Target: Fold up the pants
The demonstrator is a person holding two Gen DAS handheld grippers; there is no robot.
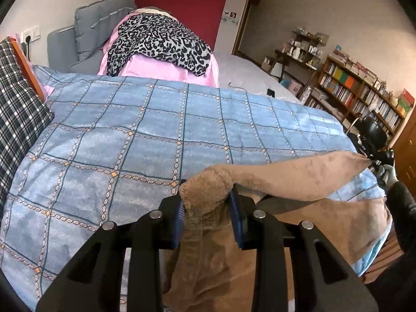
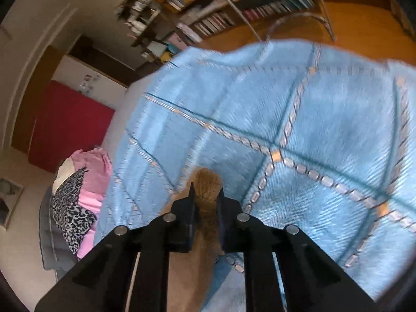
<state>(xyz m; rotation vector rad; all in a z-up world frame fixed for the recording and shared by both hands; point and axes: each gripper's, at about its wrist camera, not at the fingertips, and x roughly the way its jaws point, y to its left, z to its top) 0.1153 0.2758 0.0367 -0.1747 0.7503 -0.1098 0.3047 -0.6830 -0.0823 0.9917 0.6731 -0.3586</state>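
Tan fleece-lined pants (image 1: 299,174) hang over the near edge of a bed covered by a blue checked quilt (image 1: 156,135). My left gripper (image 1: 208,202) is shut on a bunched fuzzy corner of the pants and holds it above the quilt. The cloth stretches right to my right gripper (image 1: 377,162), small at the far right edge, held by a gloved hand. In the right wrist view my right gripper (image 2: 206,195) is shut on a fuzzy tan corner of the pants (image 2: 208,182) over the quilt (image 2: 312,119). The rest of the pants hangs below, partly hidden.
A plaid pillow (image 1: 18,109) lies at the left. A pink blanket with a leopard-print cloth (image 1: 158,44) sits at the far end, by a grey armchair (image 1: 91,31). Bookshelves (image 1: 364,93) and a black chair (image 1: 371,132) stand to the right on a wood floor (image 2: 364,26).
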